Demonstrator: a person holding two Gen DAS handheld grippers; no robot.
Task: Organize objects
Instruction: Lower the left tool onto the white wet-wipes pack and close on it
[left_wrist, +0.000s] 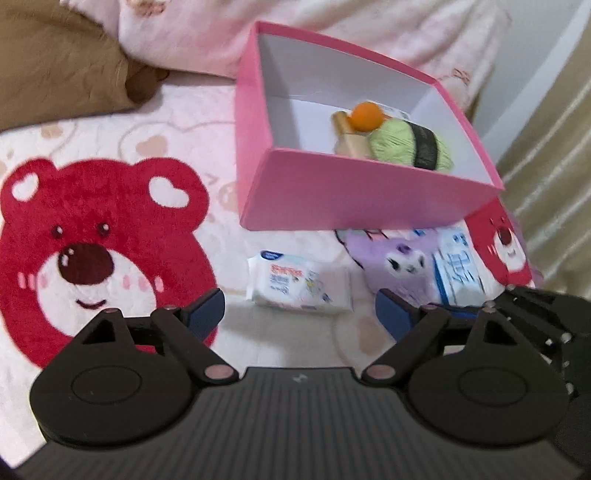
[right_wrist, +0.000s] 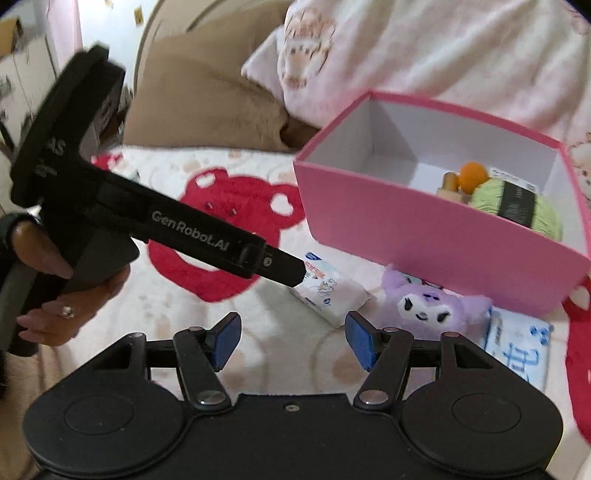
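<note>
A pink box stands open on the bed, holding a green yarn ball, an orange ball and a wooden piece. In front of it lie a white tissue pack, a purple plush toy and a blue-printed tissue pack. My left gripper is open and empty just short of the white pack; in the right wrist view its finger reaches the pack. My right gripper is open and empty, above the blanket near the pack and plush.
The bed is covered by a pink blanket with a red bear print. A brown pillow and a rumpled pink quilt lie behind the box. A beige edge runs along the right.
</note>
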